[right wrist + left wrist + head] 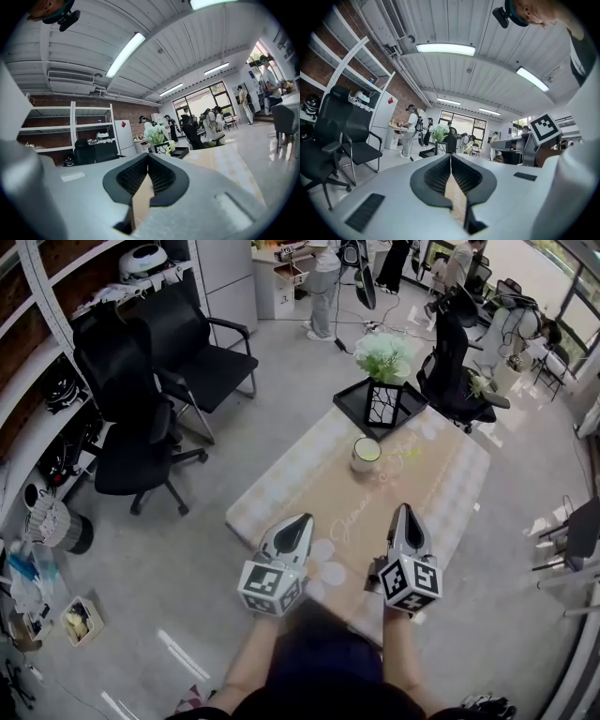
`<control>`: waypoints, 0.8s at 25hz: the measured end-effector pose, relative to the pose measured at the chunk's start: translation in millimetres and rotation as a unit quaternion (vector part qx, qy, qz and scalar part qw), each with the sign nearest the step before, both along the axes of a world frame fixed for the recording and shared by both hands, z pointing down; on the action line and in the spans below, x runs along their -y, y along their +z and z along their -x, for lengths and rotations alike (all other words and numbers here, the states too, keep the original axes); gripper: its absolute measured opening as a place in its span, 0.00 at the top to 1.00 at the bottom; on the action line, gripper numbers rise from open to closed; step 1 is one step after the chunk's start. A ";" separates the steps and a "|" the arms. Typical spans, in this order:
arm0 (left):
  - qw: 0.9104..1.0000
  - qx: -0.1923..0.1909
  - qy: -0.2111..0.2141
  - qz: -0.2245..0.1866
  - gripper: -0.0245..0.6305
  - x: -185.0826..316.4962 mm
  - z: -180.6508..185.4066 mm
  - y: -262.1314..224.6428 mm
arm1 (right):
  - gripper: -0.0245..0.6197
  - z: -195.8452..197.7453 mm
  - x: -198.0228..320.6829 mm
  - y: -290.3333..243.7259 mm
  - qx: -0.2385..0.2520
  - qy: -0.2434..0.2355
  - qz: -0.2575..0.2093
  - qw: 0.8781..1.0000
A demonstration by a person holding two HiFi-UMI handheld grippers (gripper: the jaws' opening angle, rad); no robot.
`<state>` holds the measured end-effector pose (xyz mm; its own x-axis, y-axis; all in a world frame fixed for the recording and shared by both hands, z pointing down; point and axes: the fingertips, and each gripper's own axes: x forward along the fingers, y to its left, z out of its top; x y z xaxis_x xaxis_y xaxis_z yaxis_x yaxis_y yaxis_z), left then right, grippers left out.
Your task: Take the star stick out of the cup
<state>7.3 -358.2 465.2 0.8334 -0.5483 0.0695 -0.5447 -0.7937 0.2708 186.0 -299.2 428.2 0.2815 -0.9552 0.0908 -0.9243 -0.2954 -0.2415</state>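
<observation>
L gripper (304,519) & R gripper (403,510): jaws together, nothing btwn, over near table (450,493) edge. Cup (366,455) at 12 o'clock, mid-table, just before tray (348,400). Star stick too small to tell.

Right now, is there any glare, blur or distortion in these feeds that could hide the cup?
Head view: sharp, but daylight washes out the table around the cup; the star stick cannot be made out; edges curve. Left gripper view: heavy fisheye, glaring ceiling lights, the shut left gripper soft up close. Right gripper view: same fisheye, bright windows, right gripper soft.
</observation>
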 end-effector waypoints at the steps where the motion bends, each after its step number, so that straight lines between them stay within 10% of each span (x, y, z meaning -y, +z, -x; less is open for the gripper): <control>1: 1.000 0.001 0.002 -0.001 0.94 2.6 -4.6 -0.1 | 0.96 -4.7 3.1 -0.2 0.002 0.005 -0.001 1.000; 20: 1.000 0.013 0.025 0.009 0.94 45.7 -82.6 8.9 | 0.93 -83.9 58.5 10.5 0.041 0.039 -0.006 0.998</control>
